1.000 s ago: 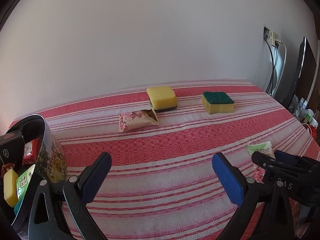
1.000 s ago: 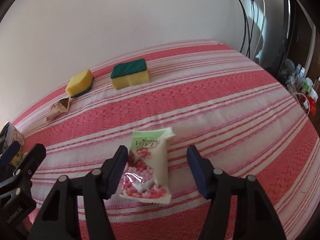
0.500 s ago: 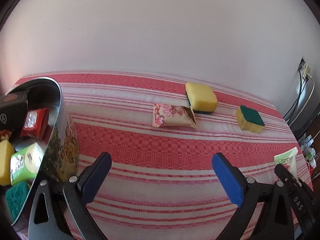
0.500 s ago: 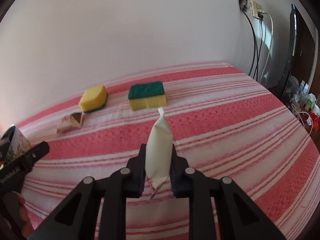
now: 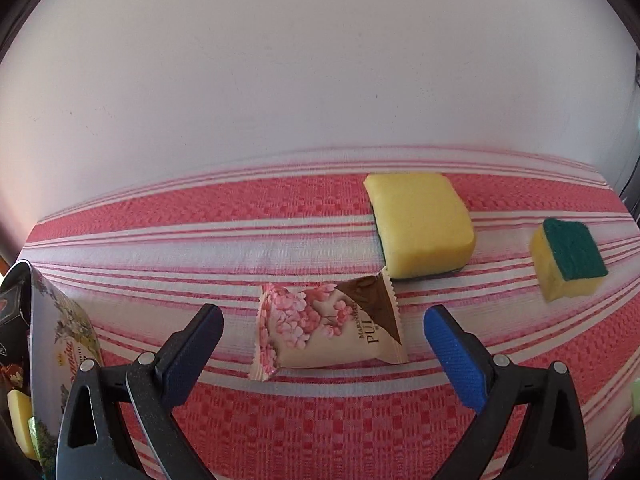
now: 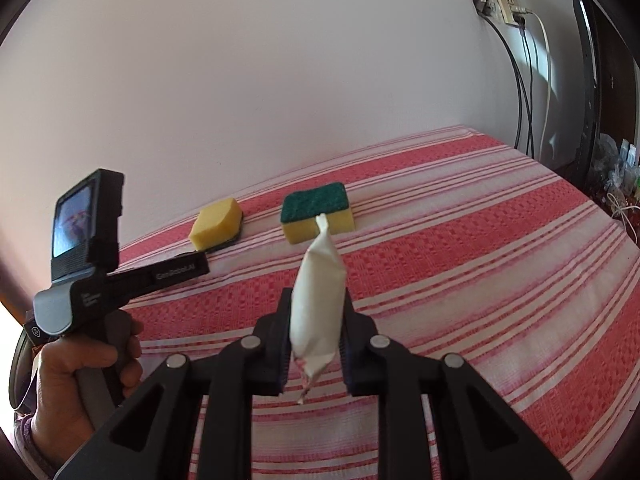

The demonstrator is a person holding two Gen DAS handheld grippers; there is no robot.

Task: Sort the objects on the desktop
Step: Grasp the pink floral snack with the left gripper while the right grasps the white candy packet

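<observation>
My left gripper [image 5: 320,332] is open, low over the striped cloth, its jaws on either side of a pink flowered snack packet [image 5: 326,330] that lies flat. Behind it lie a yellow sponge [image 5: 422,224] and a green-topped sponge [image 5: 568,264]. My right gripper [image 6: 316,336] is shut on a white candy packet [image 6: 318,300], held edge-on above the cloth. The right wrist view also shows the yellow sponge [image 6: 218,230], the green-topped sponge [image 6: 318,218] and the hand-held left gripper body [image 6: 120,280].
A printed tin box [image 5: 60,344] holding sorted items stands at the left edge of the left wrist view. A wall runs behind the table. Cables and a socket [image 6: 504,4] hang at the right, beside a dark monitor edge [image 6: 592,80].
My left gripper moved forward and now straddles the pink flowered packet. My right gripper closed on the white candy packet and lifted it off the cloth.
</observation>
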